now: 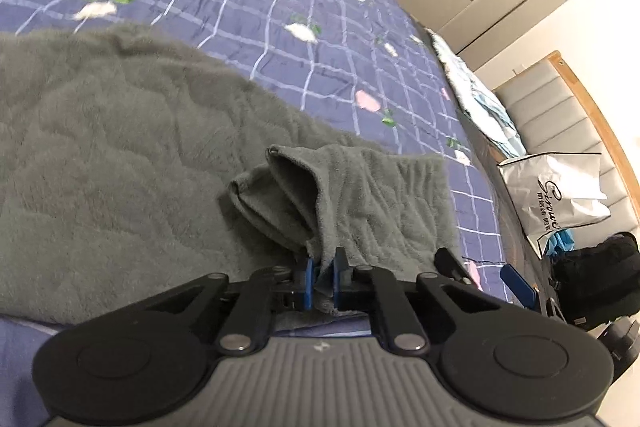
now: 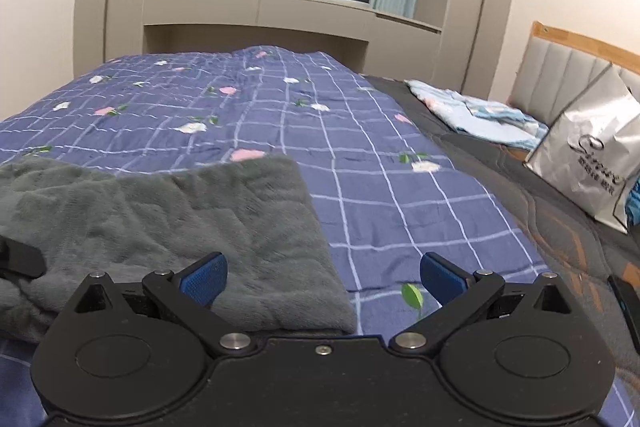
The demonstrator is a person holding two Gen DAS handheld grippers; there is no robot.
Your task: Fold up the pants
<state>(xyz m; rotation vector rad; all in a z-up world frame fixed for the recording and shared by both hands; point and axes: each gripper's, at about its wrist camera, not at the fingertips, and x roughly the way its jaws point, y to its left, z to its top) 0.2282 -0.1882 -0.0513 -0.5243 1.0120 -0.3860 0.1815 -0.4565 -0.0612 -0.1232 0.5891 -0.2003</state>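
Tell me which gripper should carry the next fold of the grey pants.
Left. The left gripper is already shut on an edge of the grey pants, while the right gripper hangs open over the blue quilt, holding nothing.

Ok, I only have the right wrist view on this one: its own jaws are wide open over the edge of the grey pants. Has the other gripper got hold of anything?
Observer: Yes. The left gripper is shut on a bunched edge of the grey pants, fabric pinched between its blue pads.
Operator: Is that edge lying flat?
Observer: No, a fold of it stands up in a ridge just ahead of the jaws.
Operator: Can you see my gripper from there?
Observer: Partly: one blue pad of the right gripper shows at the lower right, beside the pants, touching no fabric.
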